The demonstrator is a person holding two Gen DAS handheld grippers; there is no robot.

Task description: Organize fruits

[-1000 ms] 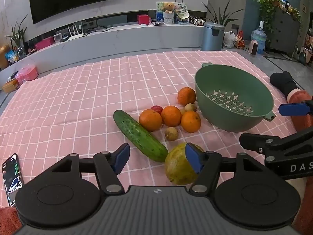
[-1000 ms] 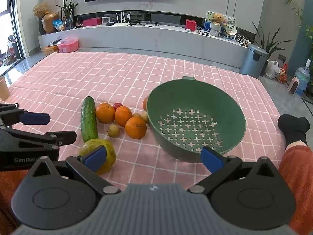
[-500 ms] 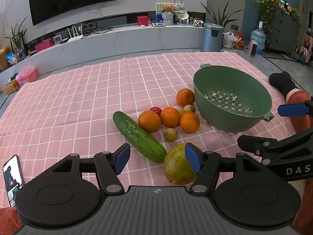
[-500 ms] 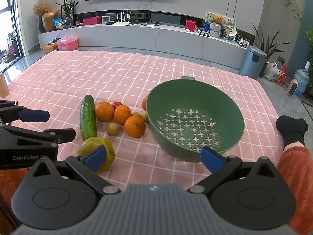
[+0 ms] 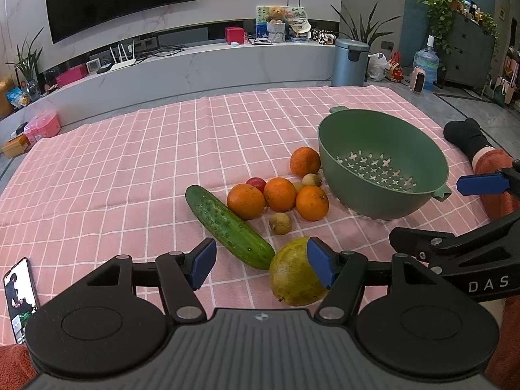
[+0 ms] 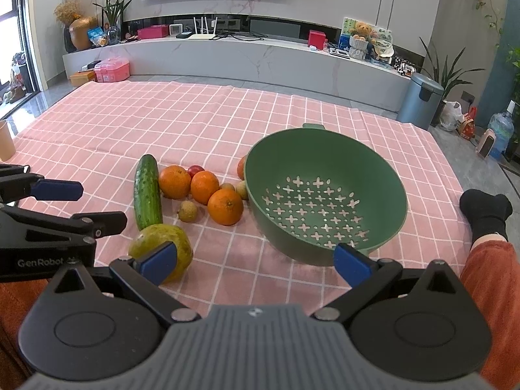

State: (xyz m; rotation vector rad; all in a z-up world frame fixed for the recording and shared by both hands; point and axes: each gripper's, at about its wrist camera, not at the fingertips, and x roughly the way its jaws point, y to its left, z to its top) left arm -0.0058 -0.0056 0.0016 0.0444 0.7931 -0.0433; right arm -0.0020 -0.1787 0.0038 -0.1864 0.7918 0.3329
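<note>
A green colander (image 5: 383,149) (image 6: 325,159) stands empty on the pink checked cloth. Left of it lie several oranges (image 5: 246,201) (image 6: 225,206), a small red fruit (image 5: 256,182), small brownish fruits (image 5: 280,223) (image 6: 188,211), a cucumber (image 5: 229,226) (image 6: 148,192) and a large yellow-green fruit (image 5: 292,274) (image 6: 156,243). My left gripper (image 5: 261,268) is open and empty, low over the cloth near the cucumber's end and the large fruit. My right gripper (image 6: 255,260) is open and empty, just before the colander's near rim.
A phone (image 5: 18,295) lies on the cloth at the near left. A person's black-socked foot (image 6: 486,209) rests right of the colander. A cup (image 6: 6,141) stands at the cloth's far left edge. A bin (image 6: 421,100) stands beyond the cloth.
Both grippers have drifted very slightly; the fruits and colander lie as before. Both stay open.
</note>
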